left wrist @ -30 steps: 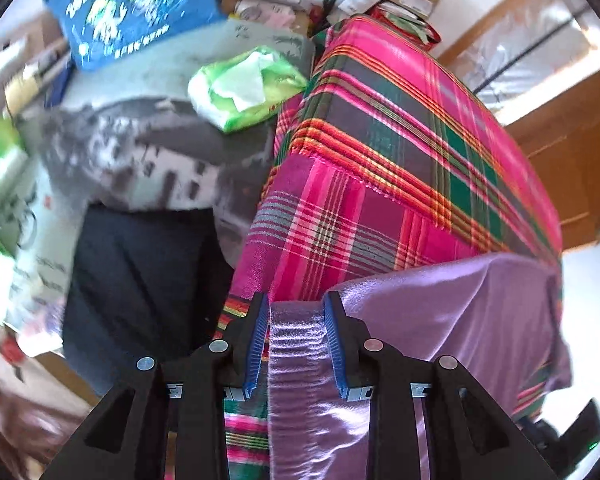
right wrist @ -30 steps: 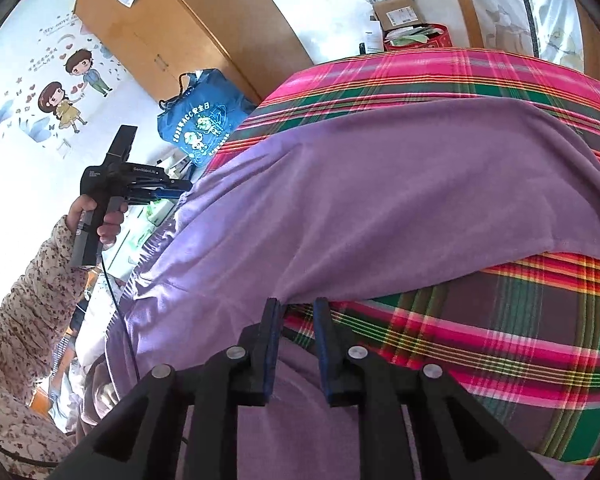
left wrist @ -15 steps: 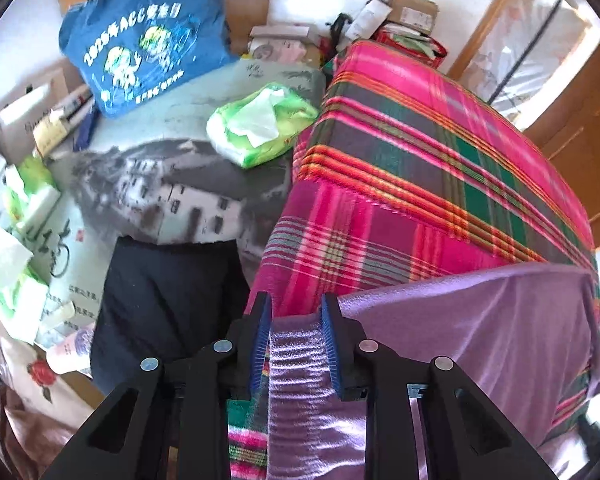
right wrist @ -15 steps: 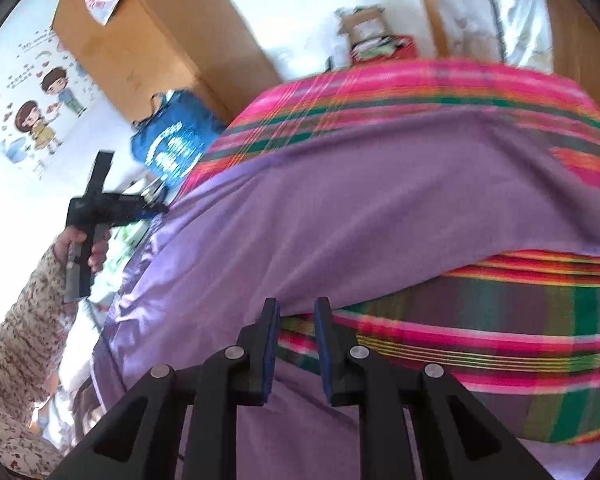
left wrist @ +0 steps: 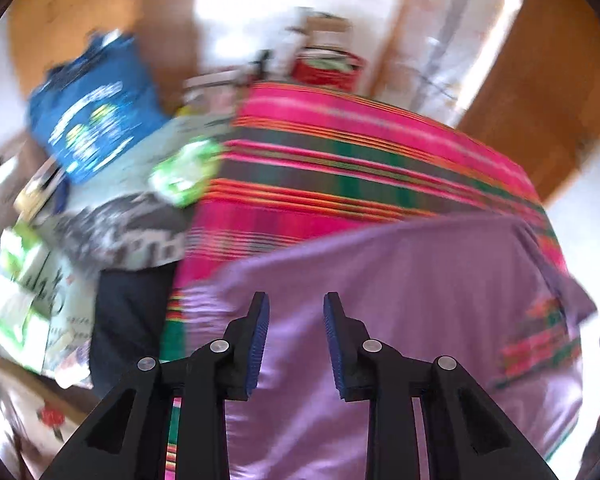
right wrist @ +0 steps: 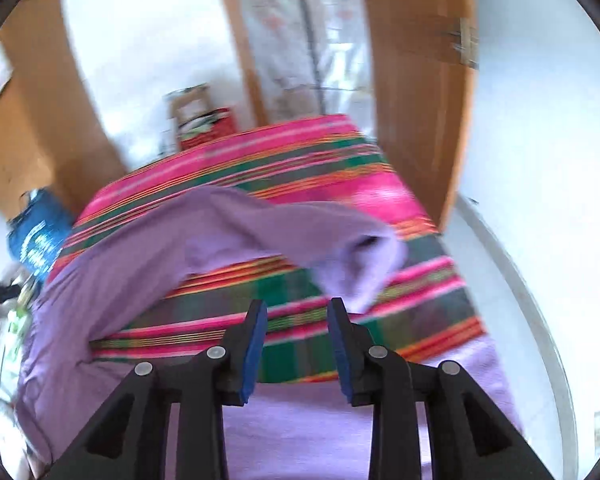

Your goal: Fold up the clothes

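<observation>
Right wrist: one purple garment (right wrist: 148, 264).

Garment (left wrist: 380, 280) spread across near part of striped cloth (left wrist: 340, 152), one sleeve (right wrist: 340, 236) flung over cloth's middle, tote bag (left wrist: 96, 116) and tissue pack (left wrist: 184, 172) left of cloth, basket (left wrist: 328, 68) behind it
</observation>
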{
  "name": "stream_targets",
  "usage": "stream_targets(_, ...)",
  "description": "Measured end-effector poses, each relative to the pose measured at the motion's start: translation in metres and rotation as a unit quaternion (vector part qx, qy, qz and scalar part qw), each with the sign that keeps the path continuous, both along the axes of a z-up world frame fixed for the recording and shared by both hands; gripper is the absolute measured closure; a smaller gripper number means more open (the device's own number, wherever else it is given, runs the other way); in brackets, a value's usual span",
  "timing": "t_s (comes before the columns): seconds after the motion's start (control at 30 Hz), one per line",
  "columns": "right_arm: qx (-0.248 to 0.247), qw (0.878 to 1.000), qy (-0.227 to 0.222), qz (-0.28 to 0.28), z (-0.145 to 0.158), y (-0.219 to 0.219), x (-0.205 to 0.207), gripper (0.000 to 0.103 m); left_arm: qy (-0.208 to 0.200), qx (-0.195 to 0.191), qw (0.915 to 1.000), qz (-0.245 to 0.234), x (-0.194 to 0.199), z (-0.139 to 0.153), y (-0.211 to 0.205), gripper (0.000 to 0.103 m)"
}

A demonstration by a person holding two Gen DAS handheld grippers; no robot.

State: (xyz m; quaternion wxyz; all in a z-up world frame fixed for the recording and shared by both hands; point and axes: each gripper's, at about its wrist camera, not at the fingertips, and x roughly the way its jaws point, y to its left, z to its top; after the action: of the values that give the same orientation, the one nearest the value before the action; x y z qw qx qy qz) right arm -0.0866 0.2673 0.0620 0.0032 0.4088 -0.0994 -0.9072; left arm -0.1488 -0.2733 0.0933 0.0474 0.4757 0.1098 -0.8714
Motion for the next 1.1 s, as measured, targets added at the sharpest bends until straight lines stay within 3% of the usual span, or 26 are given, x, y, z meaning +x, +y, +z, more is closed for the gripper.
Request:
stream_targets(0.13,-0.006,1.000,0.000,-0.019,-0.009,0.026,-0.004,0.070,-0.004,0.003,0.9962,-0.087,-0.014,0.002,0.066,0.074)
stream_targets(0.27,0.012,0.999,-0.028,-0.012,-0.030,0.036,-0.024,0.070,-0.027,0.003,0.9890,-0.146,-0.036,-0.013,0.129,0.074)
stream_targets(0.4,-0.007,0.999,-0.040,0.002,-0.047,0.042,-0.050,0.069,-0.056,-0.027,0.9771,-0.203,-0.052,-0.031,0.190,0.074)
stream_targets(0.53,-0.009,0.998,-0.053,0.019,-0.059,0.041,-0.073,0.068,-0.049,-0.062,0.9658,-0.247,-0.062,-0.040,0.241,0.074)
stream_targets(0.63,0.003,0.998,-0.056,0.029,-0.063,0.037,-0.085,0.068,-0.037,-0.099,0.9601,-0.259,-0.068,-0.047,0.266,0.074)
stream_targets(0.7,0.014,0.998,-0.053,0.029,-0.063,0.038,-0.090,0.069,-0.036,-0.131,0.9517,-0.275,-0.069,-0.055,0.279,0.074)
stream_targets(0.73,0.019,0.998,-0.046,0.032,-0.062,0.039,-0.091,0.072,-0.041,-0.140,0.9484,-0.282,-0.071,-0.059,0.283,0.074)
stream_targets(0.77,0.030,0.998,-0.040,0.034,-0.060,0.039,-0.092,0.084,-0.045,-0.149,0.9449,-0.288,-0.072,-0.063,0.287,0.074)
stream_targets(0.8,0.053,0.997,-0.036,0.033,-0.058,0.039,-0.095,0.091,-0.050,-0.154,0.9426,-0.292,-0.073,-0.067,0.290,0.074)
stream_targets(0.97,0.129,0.991,-0.011,0.019,-0.046,0.049,-0.112,0.098,-0.050,-0.137,0.9397,-0.310,-0.082,-0.072,0.292,0.074)
stream_targets(1.1,0.155,0.988,0.003,-0.005,-0.034,0.065,-0.127,0.098,-0.025,-0.176,0.9243,-0.338,-0.075,-0.075,0.306,0.074)
